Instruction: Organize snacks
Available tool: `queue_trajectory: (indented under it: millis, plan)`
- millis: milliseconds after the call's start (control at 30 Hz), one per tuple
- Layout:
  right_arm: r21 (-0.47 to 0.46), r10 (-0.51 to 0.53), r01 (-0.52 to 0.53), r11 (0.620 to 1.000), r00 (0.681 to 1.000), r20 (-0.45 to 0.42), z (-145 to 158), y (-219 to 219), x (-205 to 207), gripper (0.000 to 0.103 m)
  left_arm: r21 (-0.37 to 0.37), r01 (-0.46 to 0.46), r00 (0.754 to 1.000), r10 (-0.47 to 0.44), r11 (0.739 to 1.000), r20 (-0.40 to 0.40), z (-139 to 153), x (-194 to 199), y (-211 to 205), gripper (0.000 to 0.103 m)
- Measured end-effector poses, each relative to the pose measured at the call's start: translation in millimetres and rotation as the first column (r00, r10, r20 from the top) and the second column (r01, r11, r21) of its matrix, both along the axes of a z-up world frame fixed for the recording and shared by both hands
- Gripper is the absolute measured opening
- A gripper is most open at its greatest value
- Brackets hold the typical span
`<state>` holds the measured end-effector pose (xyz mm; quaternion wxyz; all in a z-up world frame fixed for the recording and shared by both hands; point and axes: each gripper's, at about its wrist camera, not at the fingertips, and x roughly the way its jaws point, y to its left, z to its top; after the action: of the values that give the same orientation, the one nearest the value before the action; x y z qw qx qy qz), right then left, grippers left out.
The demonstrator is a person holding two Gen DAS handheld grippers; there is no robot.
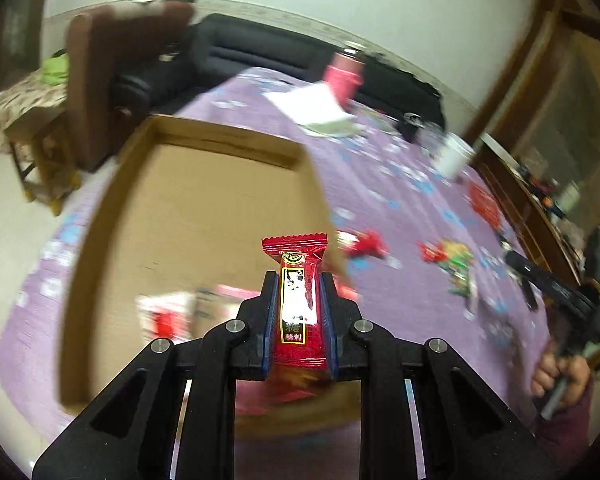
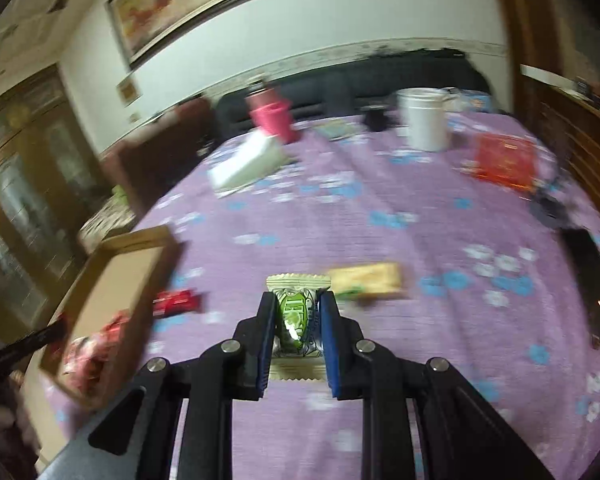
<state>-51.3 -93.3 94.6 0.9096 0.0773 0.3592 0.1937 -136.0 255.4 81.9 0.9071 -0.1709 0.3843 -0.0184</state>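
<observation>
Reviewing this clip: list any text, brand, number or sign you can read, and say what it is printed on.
"精制": bottom of the gold-framed label on the red candy held in the left tongs.
Rest of that label: not readable.
Green candy in the right tongs: print too blurred.
Red packet, loose wrappers on the purple tablecloth: blurred, unreadable.

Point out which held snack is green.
The green candy, clamped in the right gripper above the tablecloth. The left gripper holds a red candy over the box.
</observation>
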Motion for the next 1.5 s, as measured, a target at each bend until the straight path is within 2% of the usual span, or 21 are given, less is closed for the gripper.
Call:
queue_trajectory:
  millis: [167, 367, 533, 733, 833, 900, 933, 1033, 1233, 1300, 1367, 1500]
  plan:
    - [0.030, 0.168, -0.166, 0.986, 0.984, -0.055, 2.6, 80.0, 2.7, 0.024, 0.011, -0.066, 0.997, 0.066, 0.998, -0.047, -14.7, 20.4, 40.1, 0.019]
    - [0.005, 0.328, -0.330, 0.944, 0.939, -0.100, -3.2, 177.2, 6.4, 0.024, 0.002, -0.089, 0.990, 0.089, 0.996, -0.107, -34.8, 35.3, 70.6, 0.019]
    - [-0.020, 0.382, -0.390, 0.920, 0.909, -0.163, -24.5, 233.0, 16.3, 0.024, -0.038, -0.084, 0.991, 0.079, 0.996, -0.104, -38.1, 36.1, 77.7, 0.019]
    - [-0.020, 0.385, -0.396, 0.918, 0.902, -0.193, -40.6, 255.6, 25.6, 0.025, -0.079, -0.068, 0.992, 0.059, 0.995, -0.111, -36.4, 34.0, 82.0, 0.022]
    - [0.005, 0.374, -0.380, 0.925, 0.907, -0.196, -37.0, 244.6, 26.2, 0.029, -0.082, -0.069, 0.993, 0.060, 0.994, -0.098, -31.1, 28.0, 81.1, 0.022]
    - [0.021, 0.350, -0.353, 0.935, 0.918, -0.185, -30.5, 229.1, 31.0, 0.037, -0.087, -0.074, 0.994, 0.066, 0.994, -0.088, -26.4, 23.1, 80.0, 0.022]
    - [0.026, 0.336, -0.337, 0.941, 0.924, -0.180, -27.3, 219.2, 32.7, 0.037, -0.094, -0.077, 0.994, 0.069, 0.993, -0.081, -23.4, 19.5, 79.2, 0.022]
    - [0.035, 0.287, -0.285, 0.958, 0.945, -0.158, -17.9, 179.2, 35.0, 0.038, -0.109, -0.080, 0.995, 0.073, 0.991, -0.065, -13.7, 8.5, 73.3, 0.022]
    - [0.020, 0.102, -0.100, 0.995, 0.985, -0.138, -11.0, 69.7, 35.8, 0.044, -0.106, -0.041, 0.999, 0.038, 0.994, -0.024, 5.8, -7.8, 49.3, 0.022]
    - [0.020, 0.040, -0.038, 0.999, 0.988, -0.149, -15.4, 36.3, 35.7, 0.044, -0.098, -0.019, 1.000, 0.017, 0.995, -0.019, 9.7, -7.7, 36.7, 0.027]
    - [0.031, -0.009, 0.015, 0.999, 0.985, -0.172, -22.9, 8.1, 34.2, 0.044, -0.084, 0.009, 1.000, -0.010, 0.996, -0.016, 12.3, -5.6, 19.1, 0.047]
    - [0.061, -0.049, 0.064, 0.996, 0.975, -0.218, -43.9, -22.2, 31.5, 0.044, -0.052, 0.070, 0.997, -0.072, 0.996, -0.030, 12.2, 2.5, -17.2, 0.049]
